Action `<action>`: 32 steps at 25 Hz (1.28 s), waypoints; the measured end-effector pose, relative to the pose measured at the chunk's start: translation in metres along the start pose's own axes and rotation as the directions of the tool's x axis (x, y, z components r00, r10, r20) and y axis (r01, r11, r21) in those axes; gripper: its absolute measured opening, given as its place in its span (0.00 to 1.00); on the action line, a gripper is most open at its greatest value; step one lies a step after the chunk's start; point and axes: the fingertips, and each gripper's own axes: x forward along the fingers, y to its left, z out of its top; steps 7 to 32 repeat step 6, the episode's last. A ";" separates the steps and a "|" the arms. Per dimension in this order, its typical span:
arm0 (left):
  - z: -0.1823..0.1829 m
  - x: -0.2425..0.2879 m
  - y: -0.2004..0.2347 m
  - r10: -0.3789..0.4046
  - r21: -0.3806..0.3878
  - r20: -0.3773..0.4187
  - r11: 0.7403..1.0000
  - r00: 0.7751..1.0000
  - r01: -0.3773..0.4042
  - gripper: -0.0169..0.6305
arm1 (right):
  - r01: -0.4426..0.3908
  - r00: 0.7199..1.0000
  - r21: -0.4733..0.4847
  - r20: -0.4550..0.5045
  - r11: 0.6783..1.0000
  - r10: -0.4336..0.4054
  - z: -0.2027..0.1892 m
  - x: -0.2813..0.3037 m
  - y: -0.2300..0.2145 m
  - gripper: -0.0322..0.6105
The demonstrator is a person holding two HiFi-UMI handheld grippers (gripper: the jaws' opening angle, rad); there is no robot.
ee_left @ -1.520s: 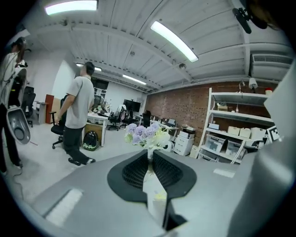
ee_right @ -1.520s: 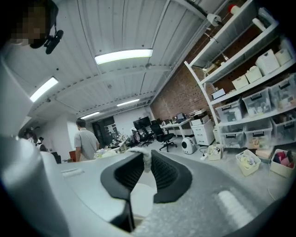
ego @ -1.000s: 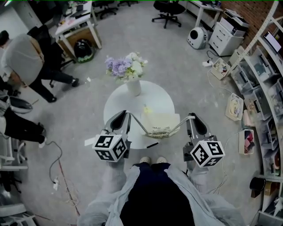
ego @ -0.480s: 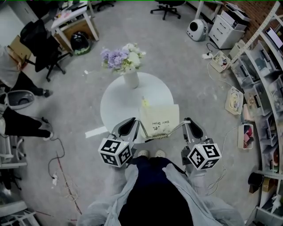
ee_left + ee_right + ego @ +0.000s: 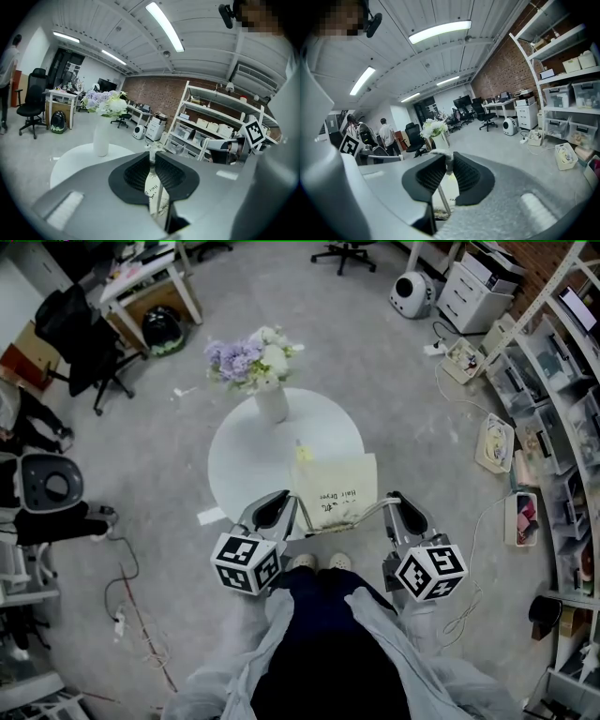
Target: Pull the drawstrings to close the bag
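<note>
- At the near edge of a round white bench (image 5: 242,451), a person stands over the work with a claw in each hand, seen from the head view.
- The cream bag (image 5: 337,486) lies flat on the near right part of the bench, with dark print across its lower half. Its gathered mouth faces the person at the bench's near edge, between the two claws.
- The left claw (image 5: 279,506) sits just left of the bag's mouth. Its own view shows the jaws drawn almost together, pinching the left drawstring (image 5: 159,198), whose end pokes up between the ribbed pads.
- The right claw (image 5: 397,506) sits just right of the mouth. Its jaws are likewise all but closed on the right drawstring (image 5: 443,199), a pale cord running down from the pads toward the bag.
- In the head view, each cord stretches in a straight line from the bag's mouth out to its claw, one to the left and one to the right.
- A small yellow tag (image 5: 302,454) shows at the bag's far left corner.
- A white vase (image 5: 271,403) of lilac and white flowers (image 5: 251,354) stands on the far side of the bench, well apart from the bag.
- Shelving (image 5: 562,427) loaded with bins lines the right of the room; a black office chair (image 5: 80,334) and a desk (image 5: 150,282) stand at far left.
</note>
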 end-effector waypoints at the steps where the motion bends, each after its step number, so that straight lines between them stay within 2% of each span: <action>1: 0.000 0.000 0.000 -0.001 0.000 0.000 1.000 1.000 0.001 0.11 | 0.001 1.000 -0.001 0.000 1.000 -0.001 0.000 0.000 0.000 0.13; 32: 0.002 0.003 0.002 0.002 0.009 -0.006 1.000 1.000 -0.002 0.11 | 0.004 1.000 -0.005 -0.002 1.000 -0.004 0.002 0.001 -0.001 0.13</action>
